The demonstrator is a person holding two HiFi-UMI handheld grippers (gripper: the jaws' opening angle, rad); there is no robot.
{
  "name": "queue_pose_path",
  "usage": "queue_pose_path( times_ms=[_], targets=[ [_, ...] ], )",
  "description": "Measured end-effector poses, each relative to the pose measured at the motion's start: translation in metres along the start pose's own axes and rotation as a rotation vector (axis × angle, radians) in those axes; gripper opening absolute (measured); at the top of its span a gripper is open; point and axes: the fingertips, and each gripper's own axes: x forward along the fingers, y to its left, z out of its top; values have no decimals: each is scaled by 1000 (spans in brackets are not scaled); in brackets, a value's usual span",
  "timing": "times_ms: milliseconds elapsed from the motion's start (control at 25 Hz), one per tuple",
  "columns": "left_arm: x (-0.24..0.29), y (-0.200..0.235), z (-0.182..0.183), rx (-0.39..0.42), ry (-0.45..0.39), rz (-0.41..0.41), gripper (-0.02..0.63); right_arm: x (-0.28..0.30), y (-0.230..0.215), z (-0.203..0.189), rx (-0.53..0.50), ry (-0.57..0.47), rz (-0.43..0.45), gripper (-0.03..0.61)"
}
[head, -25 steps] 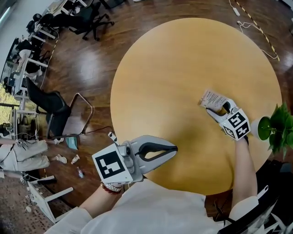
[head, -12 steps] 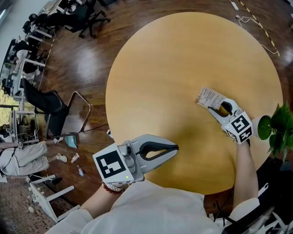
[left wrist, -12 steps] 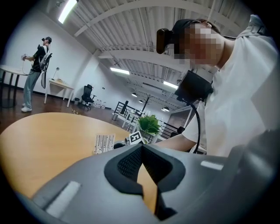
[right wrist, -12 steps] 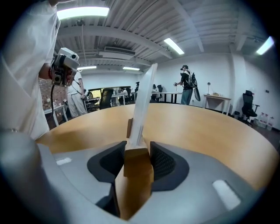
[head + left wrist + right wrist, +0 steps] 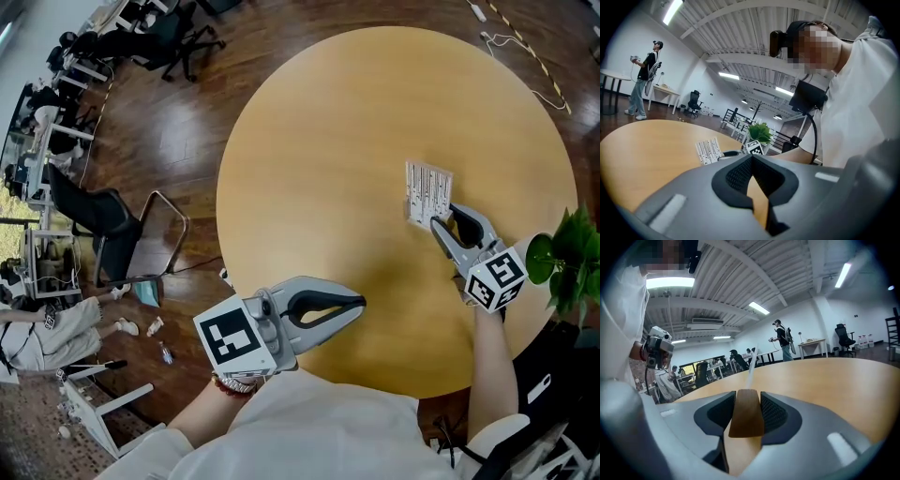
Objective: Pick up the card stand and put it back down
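The right gripper is clenched on the card stand. Its jaws have just been closing on the stand's wooden base (the printed card juts past the tips, tilted), over the right part of the round table. The left gripper hangs at the table's near edge, jaws pressed together on nothing. A potted plant stands at the table's right rim.

Round tan wooden table on dark plank floor (potted plant at its rim)
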Motion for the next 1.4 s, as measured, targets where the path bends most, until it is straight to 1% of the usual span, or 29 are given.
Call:
queue_pose_path(
  times_ms=[80,120,160,240,280,360,480,560,640,680,800,1000,1200,1320,1400],
  targets=[
    [0,0,0,-3,-3,0,-11,-1,5,-1,2,7,-6,166],
    [0,0,0,-5,-3,-1,-11,-1,7,-5,-20,33,-9,167],
    [0,0,0,-5,-4,-2,-11,0,9,-13,-63,73,-12,167],
    [1,-1,-1,-3,-8,-5,-11,2,13,-32,-188,174,-3,170],
    [1,-1,-2,-4,-8,-6,-11,4,15,-43,-244,221,12,170],
    [0,-1,-3,-10,0,-6,-11,8,19,-57,-322,284,50,170],
    [0,1,-6,-23,12,-2,-11,14,25,-63,-377,307,118,166],
    [-1,2,-11,-36,16,-2,-11,19,30,-68,-405,325,159,192],
    [-3,3,-15,-47,20,-4,-11,23,34,-73,-438,349,170,207],
    [-3,4,-16,-51,20,-5,-11,25,33,-74,-448,352,164,179],
    [-1,3,-17,-56,22,-10,-11,24,31,-70,-429,340,143,156],
    [0,4,-17,-47,25,-9,-11,15,27,-43,-251,197,96,153],
    [6,2,-14,-49,21,-2,-11,-3,21,-28,-129,125,63,152],
    [9,-4,-15,-39,21,-4,-11,-18,24,-11,-88,45,44,152],
    [8,-10,-16,-22,22,-4,-11,-33,36,7,-79,-17,44,152]
  ],
)
